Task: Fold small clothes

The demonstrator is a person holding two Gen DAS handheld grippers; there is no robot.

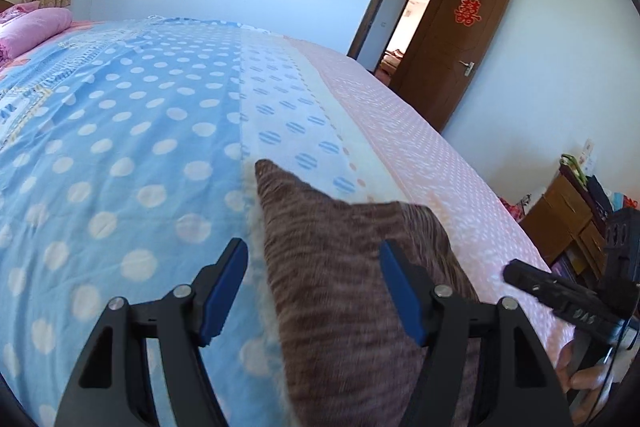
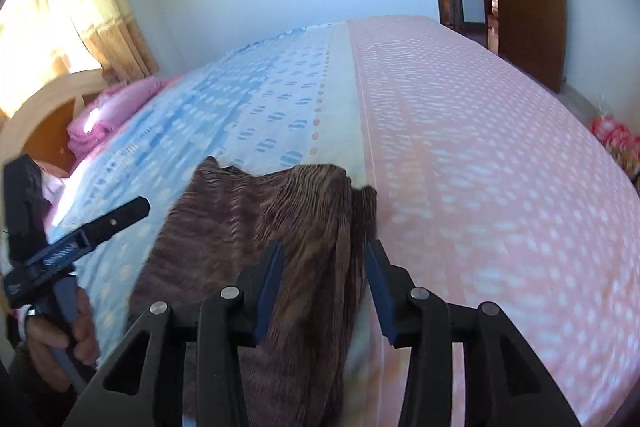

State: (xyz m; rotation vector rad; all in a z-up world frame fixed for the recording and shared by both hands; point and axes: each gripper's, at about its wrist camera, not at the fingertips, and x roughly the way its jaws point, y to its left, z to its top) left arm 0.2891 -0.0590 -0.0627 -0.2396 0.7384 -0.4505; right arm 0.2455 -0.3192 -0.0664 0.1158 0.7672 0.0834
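- Your left gripper [image 1: 314, 293] stands wide, both blue pads clear of the cloth, with the brown garment [image 1: 352, 267] lying between and below them. Nothing is pinched there.
- Your right gripper [image 2: 324, 287] sits at a middling gap. The left pad looks to brush the brown garment's [image 2: 280, 227] bunched edge, the right pad stands off it, so I read that as no grip.
- The garment lies on the bedspread [image 1: 120, 147], across the seam between the pale blue-dotted strip and the pink part, near the edge closest to you. One corner points up the bed in the left view; the right view shows it ridged and doubled at the far edge.
- Risk one: you close the right jaws on that thick bunch and catch several layers at once. The fold then drags crooked.
- Risk two: you pinch too deep and take the bedspread along with the cloth. It lies flat against it, so that is easy to do.
- Risk three: both views smear, which suggests you are moving fast. A quick close could miss the edge altogether.
- Risk four: your two tools sit close; the right gripper's finger [image 1: 560, 291] shows just beside the left one. A crossing move may knock them together.
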